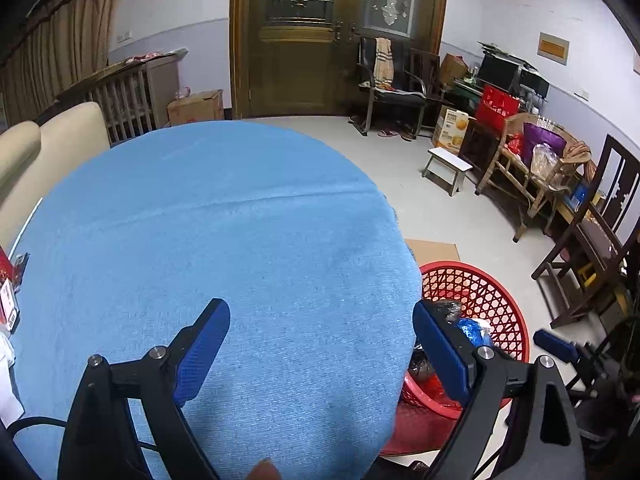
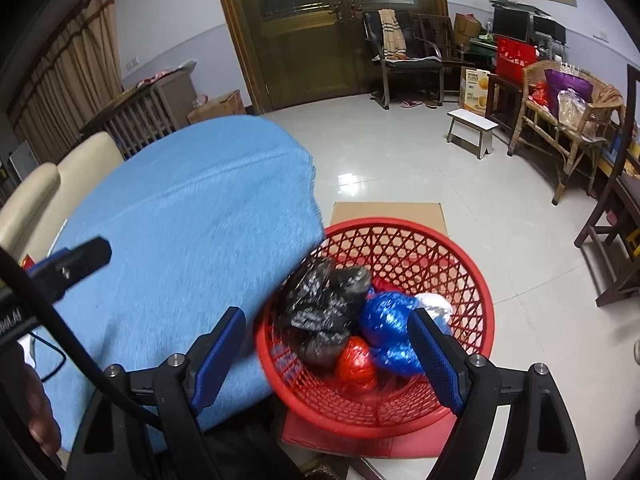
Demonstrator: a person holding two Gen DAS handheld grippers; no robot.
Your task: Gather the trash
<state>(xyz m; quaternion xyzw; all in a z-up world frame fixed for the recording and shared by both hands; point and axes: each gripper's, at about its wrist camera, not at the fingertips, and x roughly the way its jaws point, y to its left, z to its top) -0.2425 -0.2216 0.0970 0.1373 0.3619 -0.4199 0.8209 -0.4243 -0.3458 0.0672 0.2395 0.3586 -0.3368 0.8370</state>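
Beside the blue-clothed table [image 1: 224, 240] we find the red mesh basket [image 2: 476, 280] on the floor, already holding black [image 2: 324, 308], blue [image 2: 386, 320], red [image 2: 356, 364] and white [image 2: 434, 304] crumpled bags. Our left gripper [image 1: 320, 356] and right gripper [image 2: 328, 360] both stand apart, holding nothing. We see no trash on the cloth; we judge collection nearly complete, though small items at the table's left edge [image 1: 10, 300] remain unidentified.

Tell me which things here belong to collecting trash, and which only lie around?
Job:
- red plastic lattice basket
- black crumpled plastic bag
- blue shiny foil wad
- red shiny foil wad

Lying about:
- small white wooden stool
- flat brown cardboard sheet
- blue cloth table cover
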